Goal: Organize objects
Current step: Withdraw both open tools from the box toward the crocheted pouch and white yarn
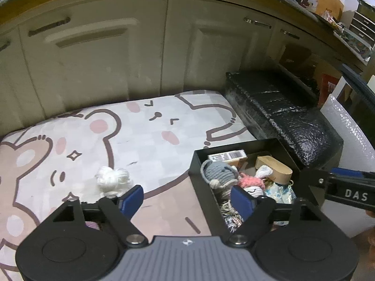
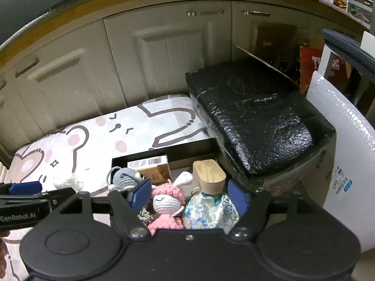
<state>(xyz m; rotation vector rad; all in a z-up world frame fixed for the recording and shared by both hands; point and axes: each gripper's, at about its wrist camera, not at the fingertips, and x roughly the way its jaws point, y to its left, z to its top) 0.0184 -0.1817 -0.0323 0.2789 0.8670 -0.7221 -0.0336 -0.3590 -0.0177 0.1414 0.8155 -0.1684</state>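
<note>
Both tongs, left and right, gape wide and empty; at eleven o'clock beyond the left lies a white yarn ball on the cartoon mat, likely light, soft, best pinched across its middle.
</note>
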